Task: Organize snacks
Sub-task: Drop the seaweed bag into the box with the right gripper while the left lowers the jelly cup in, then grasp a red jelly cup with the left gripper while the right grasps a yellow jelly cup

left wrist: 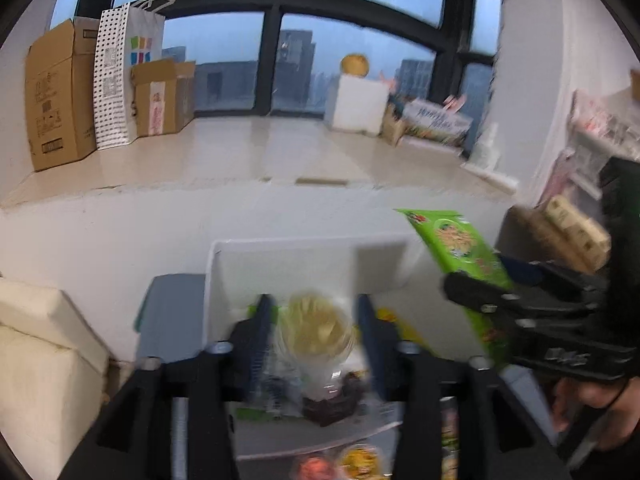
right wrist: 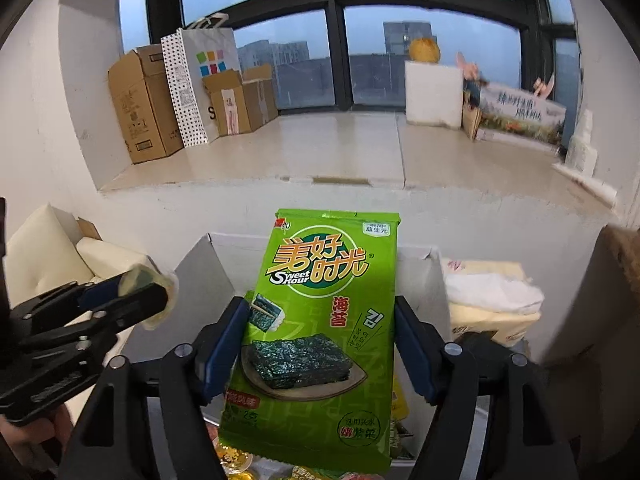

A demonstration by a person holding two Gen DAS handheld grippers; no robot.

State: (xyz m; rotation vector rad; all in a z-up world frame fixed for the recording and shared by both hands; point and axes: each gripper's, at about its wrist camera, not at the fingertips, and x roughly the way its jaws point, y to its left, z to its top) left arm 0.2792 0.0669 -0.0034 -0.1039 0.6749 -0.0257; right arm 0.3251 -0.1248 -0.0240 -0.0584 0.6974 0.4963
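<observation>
Now, seaweed pack [right wrist: 320, 332]: upright, clamped by the right gripper [right wrist: 320, 344], held above the white bin [right wrist: 224, 268] for sorting.
Pastry cup [left wrist: 316, 328]: pinched by left gripper [left wrist: 316, 332], nine o'clock of the pack.
Loose snacks [right wrist: 236, 460]: six o'clock, awaiting sorting.

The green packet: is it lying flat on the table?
No, the green packet is held upright in the air between the jaws of the right gripper.
</observation>
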